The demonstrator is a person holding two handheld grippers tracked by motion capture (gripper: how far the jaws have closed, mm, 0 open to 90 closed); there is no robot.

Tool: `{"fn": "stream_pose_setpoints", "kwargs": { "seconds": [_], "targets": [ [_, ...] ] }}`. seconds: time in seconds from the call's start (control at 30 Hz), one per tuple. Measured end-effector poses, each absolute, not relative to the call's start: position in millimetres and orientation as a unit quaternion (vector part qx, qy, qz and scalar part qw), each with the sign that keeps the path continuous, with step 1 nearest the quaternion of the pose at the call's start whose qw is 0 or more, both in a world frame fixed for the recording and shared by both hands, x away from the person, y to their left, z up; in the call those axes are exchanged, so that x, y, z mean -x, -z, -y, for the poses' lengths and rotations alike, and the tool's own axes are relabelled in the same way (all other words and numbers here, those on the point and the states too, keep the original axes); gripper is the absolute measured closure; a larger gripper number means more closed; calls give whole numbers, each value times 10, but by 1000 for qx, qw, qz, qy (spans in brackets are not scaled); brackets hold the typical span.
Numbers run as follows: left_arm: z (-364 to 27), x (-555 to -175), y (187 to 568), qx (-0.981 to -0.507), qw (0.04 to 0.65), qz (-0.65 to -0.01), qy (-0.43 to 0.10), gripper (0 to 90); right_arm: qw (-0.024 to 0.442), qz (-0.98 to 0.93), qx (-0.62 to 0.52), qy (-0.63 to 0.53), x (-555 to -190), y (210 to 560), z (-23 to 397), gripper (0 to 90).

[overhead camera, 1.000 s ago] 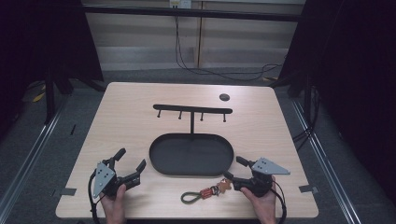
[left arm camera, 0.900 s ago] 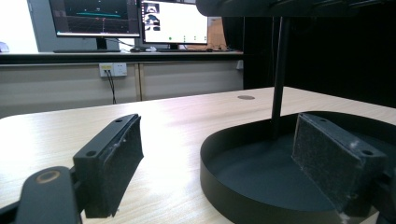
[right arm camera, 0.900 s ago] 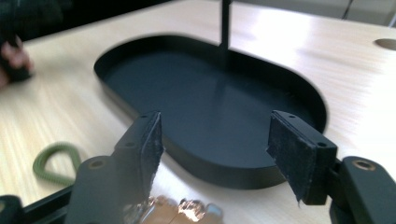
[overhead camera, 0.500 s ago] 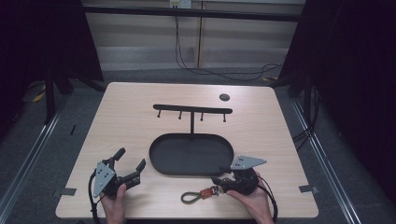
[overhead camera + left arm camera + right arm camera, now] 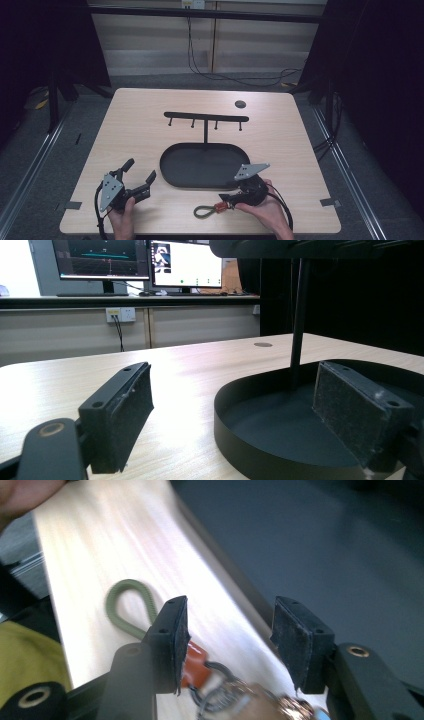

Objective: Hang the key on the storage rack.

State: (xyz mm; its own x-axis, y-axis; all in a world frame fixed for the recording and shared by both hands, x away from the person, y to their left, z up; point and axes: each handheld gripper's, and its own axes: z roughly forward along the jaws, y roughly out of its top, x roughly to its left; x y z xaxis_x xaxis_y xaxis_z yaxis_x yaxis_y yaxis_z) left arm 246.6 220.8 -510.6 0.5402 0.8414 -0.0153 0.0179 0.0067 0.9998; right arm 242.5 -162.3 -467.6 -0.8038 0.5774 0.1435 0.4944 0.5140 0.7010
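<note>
The right gripper (image 5: 227, 200) has swung in from the table's right near edge toward the keychain (image 5: 212, 209) and now sits low over its metal end, tipped leftward, the grey three-cornered plate raised above the hand. Its jaws stand apart, parted on either side of the keychain's orange tab (image 5: 194, 666) and ring cluster without closing on them. The left gripper (image 5: 140, 174) has kept its place by the left near edge of the table (image 5: 300, 145), jaws spread wide and empty, one pad hanging over the rim of the tray (image 5: 240, 440).

The keychain lies along the near edge, just in front of the tray (image 5: 172, 170): a loop of olive-green woven cord (image 5: 131, 602), an orange tab, then blurred silvery rings. The tray is a matt black oval with a low upright wall; a thin post (image 5: 205, 132) rises from it to a flat bar with four short pegs. The table is pale wood grain, with a small dark round disc (image 5: 240, 104) near its far right corner.
</note>
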Motion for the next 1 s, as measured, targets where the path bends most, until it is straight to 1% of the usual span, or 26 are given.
{"fn": "stream_pose_setpoints", "kwargs": {
  "seconds": [0.03,0.17,0.33,0.6,0.67,0.83,0.87,1.0],
  "targets": [
    [-2208,-2467,5106,-622,619,-345,-333,159,54,-871,-303,-382,-2424,4673,1590,540],
    [-2208,-2467,5106,-621,620,-345,-333,159,36,-884,-284,-369,-2435,4667,1492,603],
    [-2208,-2467,5106,-621,619,-346,-333,159,8,-899,-273,-343,-2476,4680,1381,623],
    [-2208,-2467,5106,-621,620,-345,-333,159,-4,-916,-246,-317,-2491,4680,1241,649],
    [-2208,-2467,5106,-622,619,-345,-332,159,-8,-921,-240,-306,-2499,4684,1189,675],
    [-2209,-2467,5106,-622,620,-344,-332,159,-18,-928,-231,-291,-2506,4706,1127,702],
    [-2209,-2467,5106,-622,620,-344,-331,158,-23,-931,-224,-287,-2508,4718,1096,721],
    [-2209,-2467,5106,-623,622,-343,-329,158,-26,-933,-222,-283,-2505,4723,1069,740]
  ]
}}
